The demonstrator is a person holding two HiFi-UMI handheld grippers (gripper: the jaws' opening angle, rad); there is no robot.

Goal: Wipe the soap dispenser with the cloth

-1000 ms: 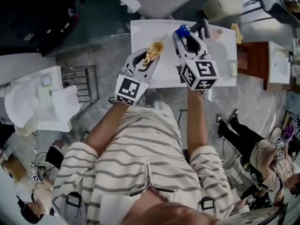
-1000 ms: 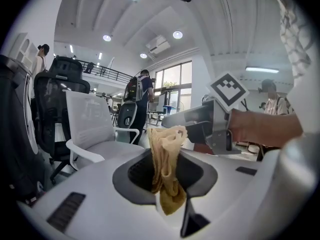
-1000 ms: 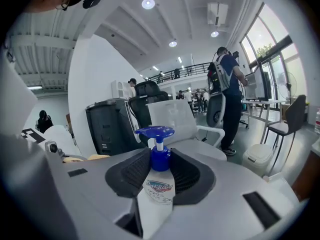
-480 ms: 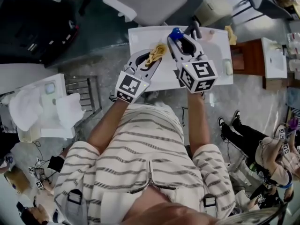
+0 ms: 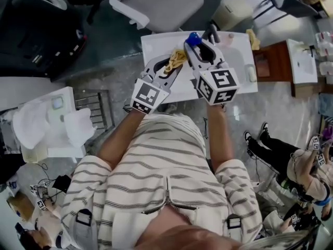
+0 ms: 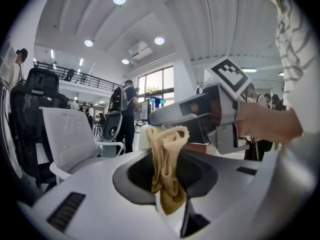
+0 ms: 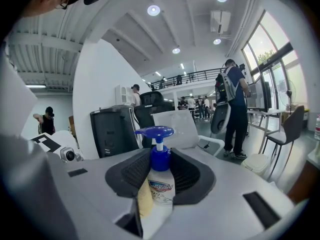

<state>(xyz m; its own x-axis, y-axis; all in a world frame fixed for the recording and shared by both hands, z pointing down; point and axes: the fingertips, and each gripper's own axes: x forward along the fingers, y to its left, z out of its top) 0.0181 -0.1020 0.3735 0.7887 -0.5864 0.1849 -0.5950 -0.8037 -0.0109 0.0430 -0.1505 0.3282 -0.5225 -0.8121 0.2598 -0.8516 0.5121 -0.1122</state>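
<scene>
My right gripper (image 5: 199, 47) is shut on the soap dispenser (image 7: 159, 184), a clear bottle with a blue pump head (image 5: 193, 37), held upright above the white table (image 5: 239, 66). The bottle body sits between the jaws in the right gripper view (image 7: 159, 194). My left gripper (image 5: 169, 66) is shut on a crumpled tan cloth (image 5: 176, 59), which hangs bunched from the jaws (image 6: 167, 184) in the left gripper view. The cloth (image 6: 166, 169) is just left of the dispenser, close beside it; I cannot tell whether they touch. The right gripper's body (image 6: 210, 114) fills the space right behind the cloth.
A grey office chair (image 5: 156, 1) stands beyond the table, a white bin (image 5: 231, 9) to its right. A small tan item (image 5: 252, 38) and a white object (image 5: 253, 73) lie on the table's right side. A brown cabinet (image 5: 273, 66) stands right; people sit lower right.
Both grippers have risen a little with the cloth and the dispenser still in their jaws, and the left one has rolled slightly. Cloth and bottle now sit closer together.
</scene>
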